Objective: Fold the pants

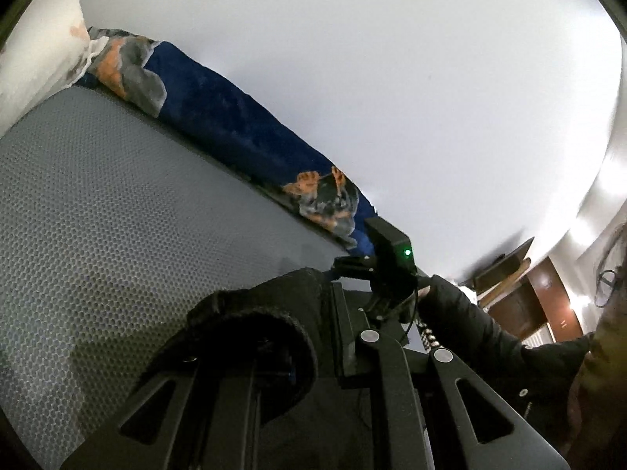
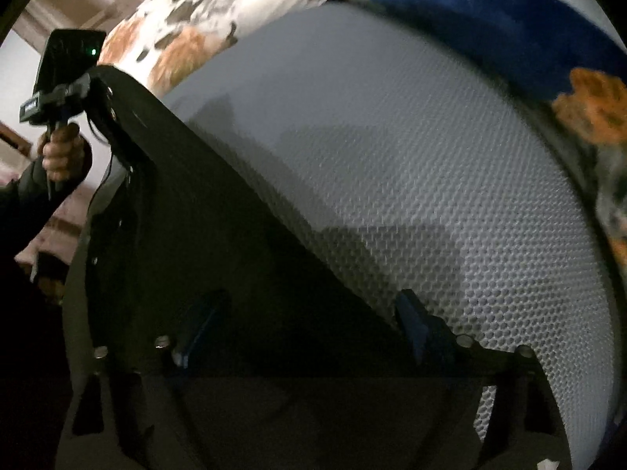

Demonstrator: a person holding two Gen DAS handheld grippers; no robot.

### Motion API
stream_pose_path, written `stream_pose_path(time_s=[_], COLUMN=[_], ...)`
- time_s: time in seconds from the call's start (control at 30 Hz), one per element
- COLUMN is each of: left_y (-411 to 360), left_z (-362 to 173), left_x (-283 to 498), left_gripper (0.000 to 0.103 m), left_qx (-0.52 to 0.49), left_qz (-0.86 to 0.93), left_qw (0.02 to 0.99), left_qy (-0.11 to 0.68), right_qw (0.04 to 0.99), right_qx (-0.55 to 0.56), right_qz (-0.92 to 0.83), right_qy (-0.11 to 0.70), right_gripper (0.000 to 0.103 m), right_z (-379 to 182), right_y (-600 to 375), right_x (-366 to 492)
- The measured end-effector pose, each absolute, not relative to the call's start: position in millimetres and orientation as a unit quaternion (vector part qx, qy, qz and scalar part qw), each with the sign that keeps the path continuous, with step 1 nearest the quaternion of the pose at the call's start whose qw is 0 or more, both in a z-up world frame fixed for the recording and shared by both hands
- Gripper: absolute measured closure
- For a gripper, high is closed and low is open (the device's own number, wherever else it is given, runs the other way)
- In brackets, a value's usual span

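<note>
Black pants are filling the near part of the right wrist view, hanging as a broad dark sheet in front of the right gripper. Its two blue-padded fingers are standing well apart, with the cloth draped over and between them; whether they are pinching any of it I cannot tell. Behind the pants a grey bed with a honeycomb-textured cover is spreading across the view. Along its far edge a dark blue blanket with orange patches is lying, and a white pillow with brown and orange marks is sitting at the end of it. At the upper left the left gripper is showing from the side, a green light glowing on it, with the left hand wrapped round its handle and an upper edge of the pants running up to it.

From the left wrist view a bunched, rolled part of the pants is sitting over the left gripper, hiding its fingertips, so the state of its fingers cannot be told either. Beyond it the right gripper is held up with its green light on, gripped by the right hand in a dark sleeve. The bed and blanket are lying below a plain white wall.
</note>
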State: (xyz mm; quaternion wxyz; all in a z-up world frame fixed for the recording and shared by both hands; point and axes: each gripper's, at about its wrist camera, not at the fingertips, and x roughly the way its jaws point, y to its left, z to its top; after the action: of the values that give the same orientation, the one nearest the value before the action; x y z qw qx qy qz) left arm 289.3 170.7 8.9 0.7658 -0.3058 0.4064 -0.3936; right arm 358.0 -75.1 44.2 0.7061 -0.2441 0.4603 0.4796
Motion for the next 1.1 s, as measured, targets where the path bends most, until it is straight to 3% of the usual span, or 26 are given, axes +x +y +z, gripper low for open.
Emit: stream_pose_path(time_s=[0.07, 0.37, 0.43, 0.53, 0.8, 0.87, 0.93, 1.1], left_y=[170.1, 174.2, 173.4, 172.2, 171.0, 170.3, 169.9, 169.4], left_z=[8.9, 1.2, 1.7, 2.2, 1.0, 0.8, -0.1, -7.6], left_x=[290.5, 299.0, 299.0, 299.7, 304.8, 305.9, 307.0, 315.8], left_gripper=[0.09, 0.09, 0.09, 0.09, 0.09, 0.09, 0.09, 0.09], left_qx=[-0.308, -0.309, -0.306, -0.301, -0.297, -0.295, -0.293, -0.282], left_qz=[-0.387, -0.351, -0.347, -0.342, -0.332, -0.33, -0.33, -0.327], left_qw=[0.768, 0.78, 0.782, 0.785, 0.787, 0.788, 0.788, 0.784], left_qy=[0.406, 0.415, 0.417, 0.421, 0.427, 0.428, 0.43, 0.446], right_qw=[0.696, 0.693, 0.7, 0.707, 0.713, 0.719, 0.728, 0.772], right_qx=[-0.246, -0.255, -0.249, -0.246, -0.262, -0.271, -0.28, -0.299], right_qz=[0.483, 0.436, 0.432, 0.422, 0.402, 0.391, 0.375, 0.31], right_qy=[0.471, 0.514, 0.512, 0.511, 0.511, 0.506, 0.502, 0.468], right_gripper=[0.035, 0.047, 0.057, 0.064, 0.069, 0.076, 0.091, 0.092], right_z=[41.8, 27.8, 26.9, 24.5, 19.5, 18.5, 15.9, 12.1], right_y=[-81.2, -119.8, -127.6, -133.2, -143.6, -146.8, -148.5, -145.4], right_x=[361.5, 374.2, 375.2, 374.7, 365.1, 360.8, 357.0, 336.6])
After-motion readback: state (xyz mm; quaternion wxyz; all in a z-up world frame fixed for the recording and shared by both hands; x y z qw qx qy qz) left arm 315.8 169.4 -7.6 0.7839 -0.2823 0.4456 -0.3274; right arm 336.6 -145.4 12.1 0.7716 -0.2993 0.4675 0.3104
